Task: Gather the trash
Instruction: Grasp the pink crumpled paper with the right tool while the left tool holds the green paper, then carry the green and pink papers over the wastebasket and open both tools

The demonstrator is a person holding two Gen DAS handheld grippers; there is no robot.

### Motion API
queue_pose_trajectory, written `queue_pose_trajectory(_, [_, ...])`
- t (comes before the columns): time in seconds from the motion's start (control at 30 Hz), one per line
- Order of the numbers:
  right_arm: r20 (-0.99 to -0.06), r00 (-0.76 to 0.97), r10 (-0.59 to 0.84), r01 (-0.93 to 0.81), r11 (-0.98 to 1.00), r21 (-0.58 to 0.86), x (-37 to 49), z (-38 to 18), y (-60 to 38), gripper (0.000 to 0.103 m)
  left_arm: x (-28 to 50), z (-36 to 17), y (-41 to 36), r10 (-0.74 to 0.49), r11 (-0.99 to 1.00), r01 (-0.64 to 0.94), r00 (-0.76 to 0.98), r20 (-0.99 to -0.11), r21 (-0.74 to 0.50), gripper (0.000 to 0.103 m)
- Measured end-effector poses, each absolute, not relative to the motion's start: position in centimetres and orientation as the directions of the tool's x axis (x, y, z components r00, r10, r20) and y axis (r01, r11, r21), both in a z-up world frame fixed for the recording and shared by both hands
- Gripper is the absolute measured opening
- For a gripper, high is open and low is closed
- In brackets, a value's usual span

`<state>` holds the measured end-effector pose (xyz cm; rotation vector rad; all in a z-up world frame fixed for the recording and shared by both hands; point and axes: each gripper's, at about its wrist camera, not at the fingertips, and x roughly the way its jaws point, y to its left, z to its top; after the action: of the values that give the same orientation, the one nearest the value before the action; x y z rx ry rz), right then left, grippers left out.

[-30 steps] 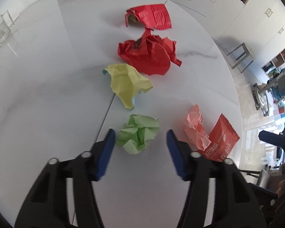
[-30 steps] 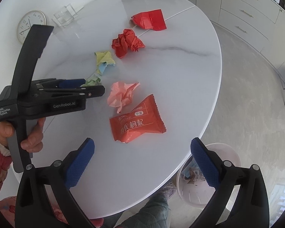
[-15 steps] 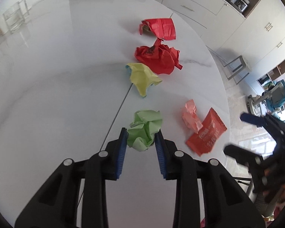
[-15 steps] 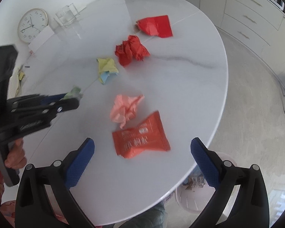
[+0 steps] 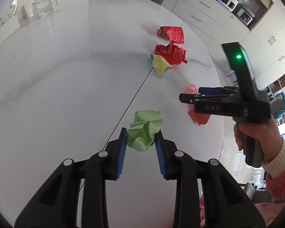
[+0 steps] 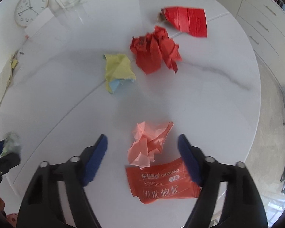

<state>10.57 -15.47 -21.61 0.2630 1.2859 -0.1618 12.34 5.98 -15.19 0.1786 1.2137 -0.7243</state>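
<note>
Right hand-held gripper (image 6: 142, 150): jaws wide, holding nothing, straddling the orange snack packet (image 6: 161, 182) (long axis crosswise). The pink paper wad (image 6: 150, 144) lies just beyond the packet, touching it. Left hand-held gripper (image 5: 141, 135): narrow, clamped on the green paper wad (image 5: 145, 130), left of the packet, over the tabletop (image 5: 66, 95).

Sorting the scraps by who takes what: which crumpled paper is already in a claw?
The green paper ball, pinched by the left claw. The pink wad merely lies between the open right claw's fingers; the rest lie untouched.
</note>
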Motion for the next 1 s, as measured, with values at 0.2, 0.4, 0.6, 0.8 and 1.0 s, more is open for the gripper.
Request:
queue_pose_trajectory(0.2, [-0.952, 0.303, 0.029, 0.222, 0.970, 0.100, 11.3, -21.2, -14.3, 0.028, 12.2, -15.4, 6.9, -0.406, 0.775, 0.583, 0.161, -0.899, -0.246, 0.030])
queue_pose_trajectory(0.4, [-0.922, 0.382, 0.067, 0.198, 0.968, 0.153, 9.7, -18.2, -14.3, 0.028, 11.4, -13.9, 5.5, -0.423, 0.751, 0.617, 0.172, -0.890, -0.237, 0.030])
queue_pose_trajectory(0.6, [-0.896, 0.442, 0.035, 0.265, 0.949, 0.168, 2.3, -14.8, -18.0, 0.028, 7.9, -12.0, 0.6, -0.467, 0.654, 0.717, 0.132, -0.875, -0.241, 0.030])
queue_pose_trajectory(0.8, [-0.914, 0.403, -0.047, 0.433, 0.890, 0.145, -8.5, -15.5, -23.5, 0.029, 2.9, -11.6, -5.2, -0.496, 0.524, 0.809, 0.034, -0.868, -0.268, 0.030])
queue_pose_trajectory(1.0, [-0.935, 0.346, -0.070, 0.550, 0.823, 0.142, -16.6, -18.4, -27.0, 0.030, -1.4, -11.8, -10.7, -0.488, 0.427, 0.859, -0.043, -0.872, -0.282, 0.030])
